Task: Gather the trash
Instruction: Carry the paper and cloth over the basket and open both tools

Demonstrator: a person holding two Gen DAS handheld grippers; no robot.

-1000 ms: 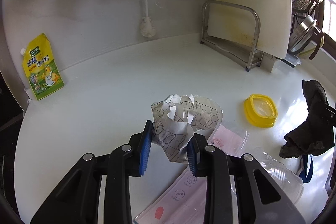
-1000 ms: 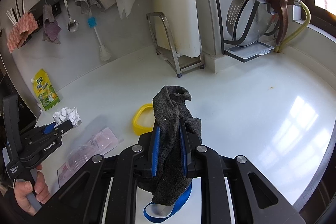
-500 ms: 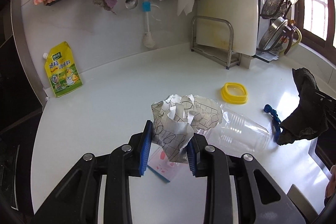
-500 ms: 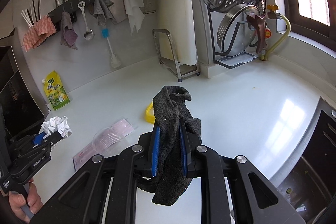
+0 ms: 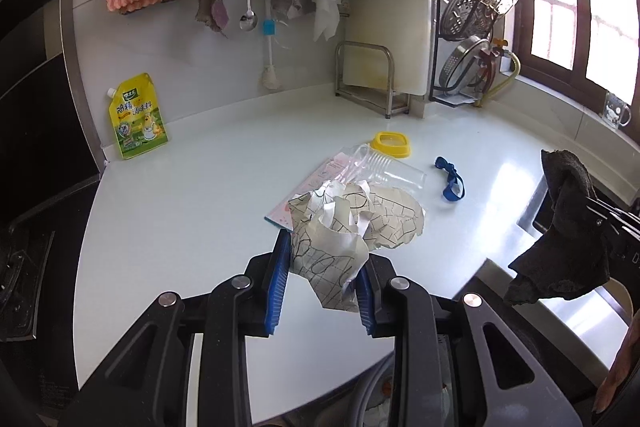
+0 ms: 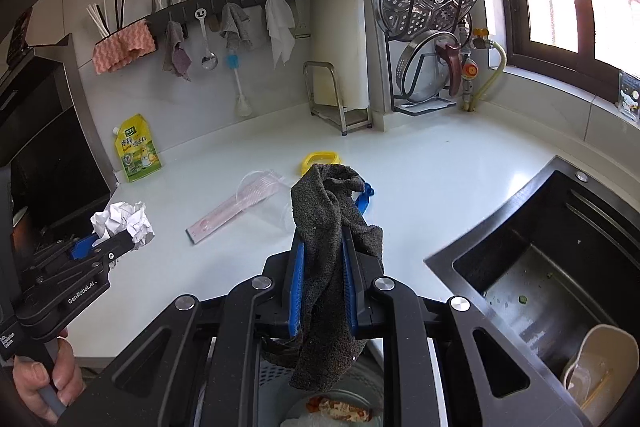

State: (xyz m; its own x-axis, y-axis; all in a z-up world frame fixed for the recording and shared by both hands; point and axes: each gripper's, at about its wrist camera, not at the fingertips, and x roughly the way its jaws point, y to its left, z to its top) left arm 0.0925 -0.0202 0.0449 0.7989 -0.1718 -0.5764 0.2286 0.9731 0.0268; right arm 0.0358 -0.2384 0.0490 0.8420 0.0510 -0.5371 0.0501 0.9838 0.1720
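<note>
Crumpled paper: pinched between the jaws of the left gripper, held above the bench's near edge.
Dark cloth: clamped in the jaws of the right gripper, draping down over the near edge.
Bench: mid-area holds a clear plastic cup, pink packet, yellow lid, blue strap.
Back left corner: yellow pouch against the wall.
Right edge: sink.
</note>
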